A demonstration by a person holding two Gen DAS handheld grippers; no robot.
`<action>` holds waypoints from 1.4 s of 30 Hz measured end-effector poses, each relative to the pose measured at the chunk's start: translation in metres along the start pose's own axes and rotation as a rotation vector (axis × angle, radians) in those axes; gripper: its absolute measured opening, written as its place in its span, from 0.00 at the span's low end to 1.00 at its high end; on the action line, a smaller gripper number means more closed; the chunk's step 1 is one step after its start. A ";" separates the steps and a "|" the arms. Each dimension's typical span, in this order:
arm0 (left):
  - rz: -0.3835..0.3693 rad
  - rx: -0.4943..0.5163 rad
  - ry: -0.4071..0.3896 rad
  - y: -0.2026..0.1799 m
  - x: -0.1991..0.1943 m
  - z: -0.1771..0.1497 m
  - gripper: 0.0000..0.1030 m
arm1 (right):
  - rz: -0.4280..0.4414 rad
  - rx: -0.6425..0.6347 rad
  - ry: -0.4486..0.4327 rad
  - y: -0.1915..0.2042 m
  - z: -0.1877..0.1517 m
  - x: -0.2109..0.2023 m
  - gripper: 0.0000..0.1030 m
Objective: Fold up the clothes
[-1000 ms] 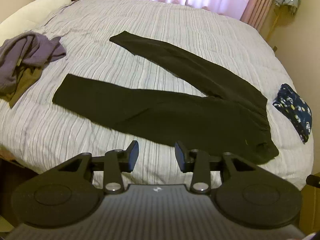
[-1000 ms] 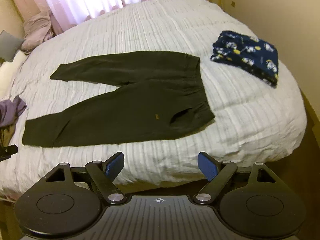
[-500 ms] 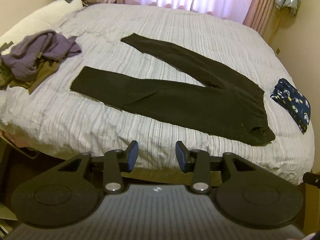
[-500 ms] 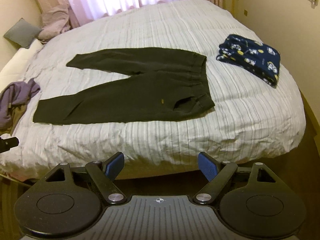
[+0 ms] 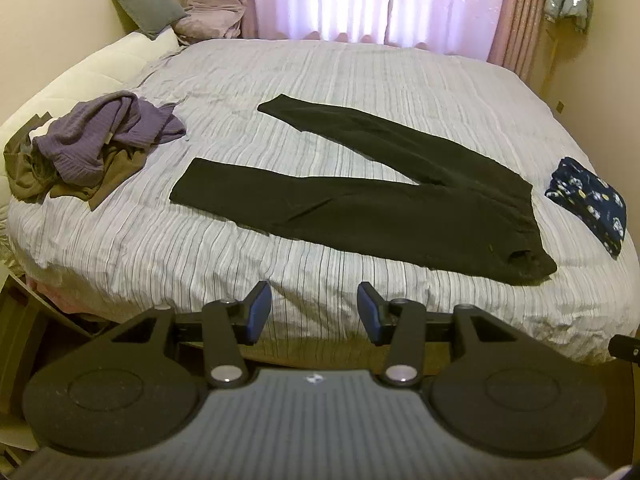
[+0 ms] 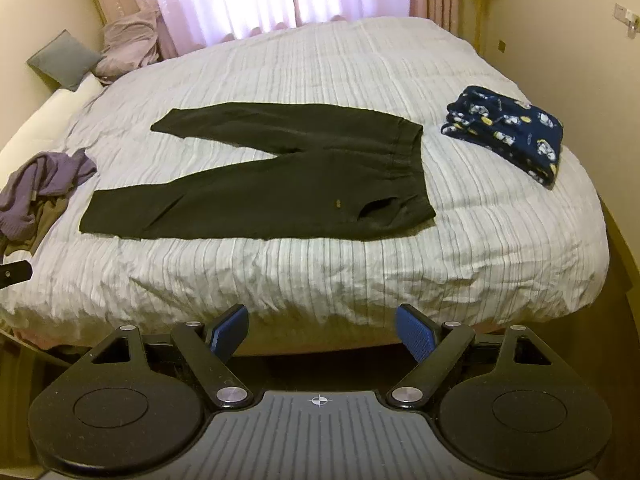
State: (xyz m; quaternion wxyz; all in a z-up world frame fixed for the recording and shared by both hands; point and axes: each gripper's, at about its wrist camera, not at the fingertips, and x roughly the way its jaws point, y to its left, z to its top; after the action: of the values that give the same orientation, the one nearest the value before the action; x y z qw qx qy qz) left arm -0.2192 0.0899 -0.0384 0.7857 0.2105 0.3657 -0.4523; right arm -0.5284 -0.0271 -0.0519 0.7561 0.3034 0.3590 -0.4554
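My left gripper has just been widening its fingers, nothing between them; my right gripper stands wide apart, empty. Beyond both, black trousers lie flat on the bed, legs splayed; farther right, a folded navy garment.

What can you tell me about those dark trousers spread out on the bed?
The dark trousers look like soft, matte black fabric. They lie flat and unfolded on the striped bedspread, legs spread in a V, gathered waistband toward the folded navy patterned garment. A small tan mark sits near a hip pocket. Nothing touches them but the bedspread.
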 end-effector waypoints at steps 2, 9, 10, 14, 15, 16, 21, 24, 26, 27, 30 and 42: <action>-0.008 0.005 -0.003 -0.001 -0.002 -0.001 0.42 | -0.003 0.003 -0.001 0.000 -0.002 -0.002 0.81; -0.025 0.018 -0.012 -0.008 -0.004 -0.002 0.43 | -0.012 0.018 -0.006 -0.004 -0.004 -0.006 0.81; -0.027 0.019 -0.013 -0.010 -0.004 -0.002 0.43 | -0.013 0.020 -0.006 -0.005 -0.004 -0.006 0.81; -0.032 0.026 -0.021 -0.015 -0.007 -0.002 0.44 | -0.009 0.027 -0.011 -0.008 -0.003 -0.007 0.81; -0.033 0.027 -0.024 -0.016 -0.008 -0.003 0.45 | -0.006 0.027 -0.012 -0.008 -0.003 -0.007 0.81; -0.032 0.028 -0.025 -0.017 -0.008 -0.003 0.45 | -0.003 0.026 -0.013 -0.009 -0.003 -0.007 0.81; -0.019 0.021 -0.018 -0.017 -0.009 -0.006 0.45 | 0.013 0.023 -0.009 -0.009 -0.003 -0.004 0.81; -0.013 0.011 -0.014 -0.015 -0.010 -0.008 0.46 | 0.020 0.022 -0.002 -0.008 -0.001 -0.001 0.81; -0.008 0.003 -0.014 -0.012 -0.011 -0.008 0.46 | 0.020 0.017 0.002 -0.005 0.002 0.001 0.81; -0.006 -0.001 -0.015 -0.010 -0.010 -0.008 0.46 | 0.023 0.010 0.000 -0.003 0.003 0.002 0.81; 0.005 -0.014 -0.015 -0.003 -0.009 -0.006 0.46 | 0.032 -0.007 0.000 0.003 0.006 0.006 0.81; 0.016 -0.044 0.024 0.018 0.029 0.017 0.46 | 0.038 -0.035 0.029 0.033 0.037 0.044 0.81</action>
State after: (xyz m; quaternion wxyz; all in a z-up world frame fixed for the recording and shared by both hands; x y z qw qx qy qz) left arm -0.1873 0.0717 -0.0494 0.7894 0.2013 0.3831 -0.4354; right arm -0.4738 -0.0639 -0.0632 0.7646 0.3036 0.3720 -0.4299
